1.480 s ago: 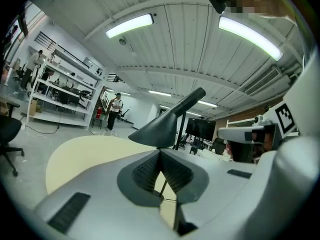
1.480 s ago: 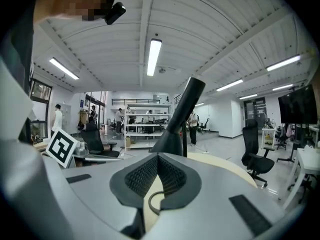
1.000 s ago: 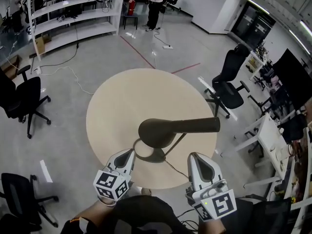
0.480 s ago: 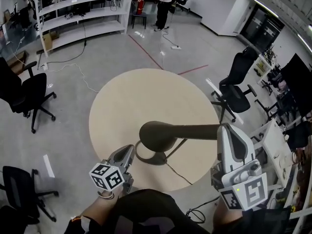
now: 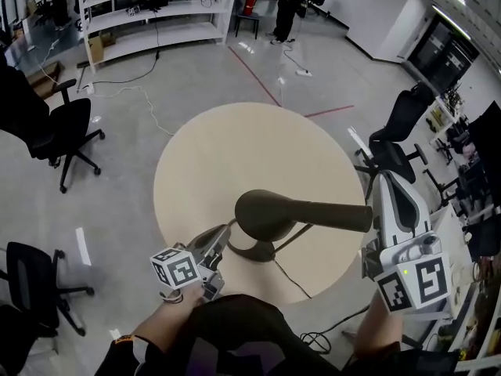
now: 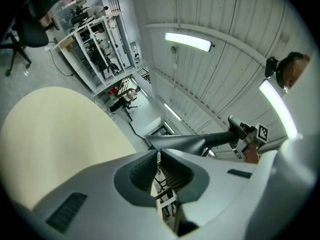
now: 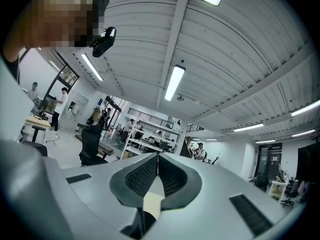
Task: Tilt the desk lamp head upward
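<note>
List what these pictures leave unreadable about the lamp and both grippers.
Lamp base: head view, mostly hidden under the lamp head.
Lamp arm end: head view, whether the right gripper touches it is unclear.
Right gripper view: lamp outside the frame.
Left gripper: contact with base unreadable, too small.

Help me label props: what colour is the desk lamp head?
Desk lamp head: dark olive-grey, clearest in the head view.

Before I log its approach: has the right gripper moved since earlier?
Yes: the right gripper went rightward, past the table edge, beside the lamp head.
</note>
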Tool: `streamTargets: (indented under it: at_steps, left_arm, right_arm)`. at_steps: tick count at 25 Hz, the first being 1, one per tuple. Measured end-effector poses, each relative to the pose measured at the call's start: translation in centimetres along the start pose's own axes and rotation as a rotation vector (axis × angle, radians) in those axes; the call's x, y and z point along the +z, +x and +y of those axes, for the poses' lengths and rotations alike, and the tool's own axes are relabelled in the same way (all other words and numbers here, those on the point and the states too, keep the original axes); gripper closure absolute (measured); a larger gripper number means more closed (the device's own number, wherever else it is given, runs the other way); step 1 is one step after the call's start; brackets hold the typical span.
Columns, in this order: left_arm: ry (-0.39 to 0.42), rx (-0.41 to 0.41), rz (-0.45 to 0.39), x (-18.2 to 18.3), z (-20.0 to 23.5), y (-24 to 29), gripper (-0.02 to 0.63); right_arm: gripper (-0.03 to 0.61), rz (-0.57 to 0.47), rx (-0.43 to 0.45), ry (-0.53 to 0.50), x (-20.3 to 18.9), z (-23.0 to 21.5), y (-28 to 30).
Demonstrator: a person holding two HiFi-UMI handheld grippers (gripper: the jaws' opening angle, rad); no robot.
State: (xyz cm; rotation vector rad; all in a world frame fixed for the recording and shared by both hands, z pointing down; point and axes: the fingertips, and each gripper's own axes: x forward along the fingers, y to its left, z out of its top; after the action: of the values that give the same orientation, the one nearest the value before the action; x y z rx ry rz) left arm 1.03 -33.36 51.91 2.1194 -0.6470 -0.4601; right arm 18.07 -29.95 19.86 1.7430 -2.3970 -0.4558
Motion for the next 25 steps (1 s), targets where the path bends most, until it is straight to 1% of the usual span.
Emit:
streamTargets:
  at_steps: [5, 10, 17, 21, 25]
  left_arm:
    - [-0.057, -0.046, 0.003, 0.0, -0.2, 0.5, 0.546]
    - [-0.084, -0.08, 0.01, -0.3, -0.2, 1.2, 0.517]
    - [-0.114, -0.144, 0.026, -0.6, -0.8, 2.1, 0.494]
    - [-0.124, -0.168, 0.046, -0.7, -0.7, 2.7, 0.494]
    - [-0.155, -0.206, 0.051, -0.5, -0.5, 2.7, 0.494]
  right_arm:
    - [0.563, 0.031, 0.028, 0.024, -1.2, -0.3, 0.9]
    - [0.563, 0.055, 0.043, 0.035, -2.5, -0.2, 1.3]
    - [0.563, 0.106, 0.056, 0.049, -4.0, -0.1, 1.8]
    - [0.563, 0.122, 0.062, 0.06, -4.4, 0.0, 2.2]
    - [0.563, 0.128, 0.065, 0.072, -4.5, 0.1, 2.7]
